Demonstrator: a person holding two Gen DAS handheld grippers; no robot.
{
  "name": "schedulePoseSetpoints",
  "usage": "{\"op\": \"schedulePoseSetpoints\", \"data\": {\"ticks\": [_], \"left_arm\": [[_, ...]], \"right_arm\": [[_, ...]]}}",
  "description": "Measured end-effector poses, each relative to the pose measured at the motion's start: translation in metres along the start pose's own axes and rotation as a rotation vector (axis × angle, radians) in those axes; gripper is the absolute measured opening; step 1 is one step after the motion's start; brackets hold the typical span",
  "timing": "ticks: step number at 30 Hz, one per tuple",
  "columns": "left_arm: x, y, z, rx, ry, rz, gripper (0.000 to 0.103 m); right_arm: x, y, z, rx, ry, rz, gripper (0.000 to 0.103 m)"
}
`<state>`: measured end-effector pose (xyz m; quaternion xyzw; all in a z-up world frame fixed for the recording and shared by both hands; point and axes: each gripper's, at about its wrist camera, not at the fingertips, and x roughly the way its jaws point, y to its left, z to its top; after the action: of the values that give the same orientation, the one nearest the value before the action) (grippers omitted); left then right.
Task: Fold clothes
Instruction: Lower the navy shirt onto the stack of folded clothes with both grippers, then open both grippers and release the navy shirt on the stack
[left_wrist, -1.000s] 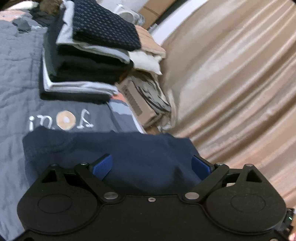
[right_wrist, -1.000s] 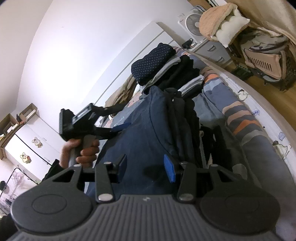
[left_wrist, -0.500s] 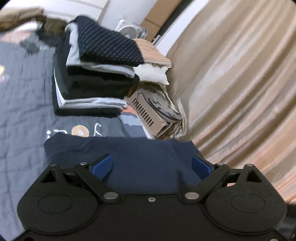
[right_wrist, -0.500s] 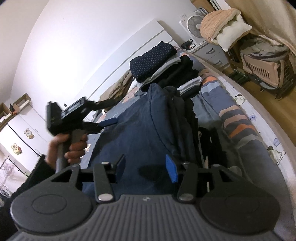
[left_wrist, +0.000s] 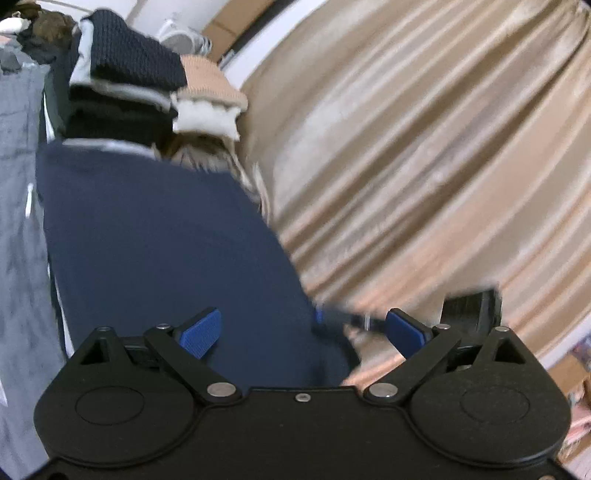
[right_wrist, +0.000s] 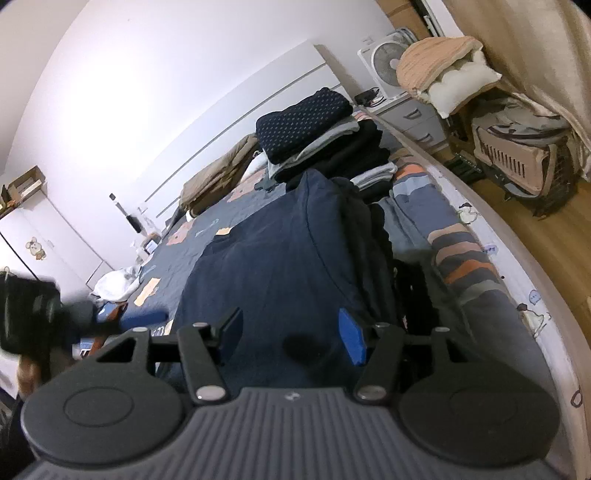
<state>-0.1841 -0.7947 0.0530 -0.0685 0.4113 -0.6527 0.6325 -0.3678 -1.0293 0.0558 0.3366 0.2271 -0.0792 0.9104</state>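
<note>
A navy garment lies folded on the bed with a dark heap of clothes along its right side. My right gripper hovers over its near end with the jaws opening; the cloth lies below the pads and is not pinched. My left gripper is open wide over the same navy garment, gripping nothing. From the right wrist view the left gripper is a blur at the far left, held by a hand. A tall stack of folded clothes stands beyond the garment.
The bed edge runs along the right above a wooden floor. A pet carrier, cushions and a fan sit near the beige curtain. A white cloth lies on the quilt to the left.
The left gripper swept quickly leftwards and back from the garment, which now stretches out farther ahead of it. The right gripper's jaws have widened; the right hand barely shifted.
</note>
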Motion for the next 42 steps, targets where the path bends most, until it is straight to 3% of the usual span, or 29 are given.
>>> {"op": "schedulePoseSetpoints", "data": {"ticks": [4, 7, 9, 15, 18, 20, 24, 31, 34, 37, 39, 42], "left_arm": [[-0.009, -0.011, -0.025, 0.069, -0.003, 0.122, 0.095], [-0.017, -0.032, -0.040, 0.241, -0.020, 0.292, 0.095], [-0.025, -0.042, -0.053, 0.293, -0.027, 0.324, 0.095], [-0.044, -0.040, -0.078, 0.140, -0.068, 0.100, 0.092], [-0.037, -0.038, -0.084, 0.092, -0.058, -0.005, 0.093], [-0.029, -0.032, -0.088, 0.065, -0.044, -0.014, 0.094], [-0.022, -0.012, -0.091, 0.015, -0.033, 0.042, 0.091], [-0.057, 0.005, -0.095, 0.032, -0.082, 0.173, 0.093], [-0.067, -0.002, -0.091, 0.046, -0.109, 0.144, 0.093], [-0.062, -0.014, -0.084, 0.049, -0.124, 0.030, 0.095], [-0.048, -0.017, -0.077, 0.012, -0.126, -0.046, 0.095], [-0.025, -0.011, -0.066, -0.060, -0.130, -0.099, 0.095]], "right_arm": [[-0.009, 0.003, -0.004, 0.006, -0.018, -0.015, 0.057], [-0.021, 0.012, -0.006, -0.024, -0.028, -0.024, 0.057], [-0.035, 0.021, -0.009, -0.051, -0.049, -0.019, 0.057], [-0.059, 0.042, -0.027, -0.068, -0.105, 0.099, 0.058], [-0.049, 0.043, -0.034, -0.069, -0.084, 0.082, 0.058], [-0.039, 0.034, -0.037, -0.031, -0.062, 0.047, 0.058], [-0.026, 0.011, -0.044, 0.032, -0.062, -0.052, 0.057], [-0.028, -0.010, -0.051, 0.054, -0.077, -0.050, 0.057], [-0.029, -0.013, -0.051, 0.052, -0.074, -0.050, 0.057], [-0.031, -0.016, -0.057, 0.049, -0.072, -0.041, 0.057], [-0.033, -0.019, -0.061, 0.054, -0.071, -0.037, 0.057], [-0.034, -0.022, -0.065, 0.075, -0.070, -0.033, 0.057]]}}
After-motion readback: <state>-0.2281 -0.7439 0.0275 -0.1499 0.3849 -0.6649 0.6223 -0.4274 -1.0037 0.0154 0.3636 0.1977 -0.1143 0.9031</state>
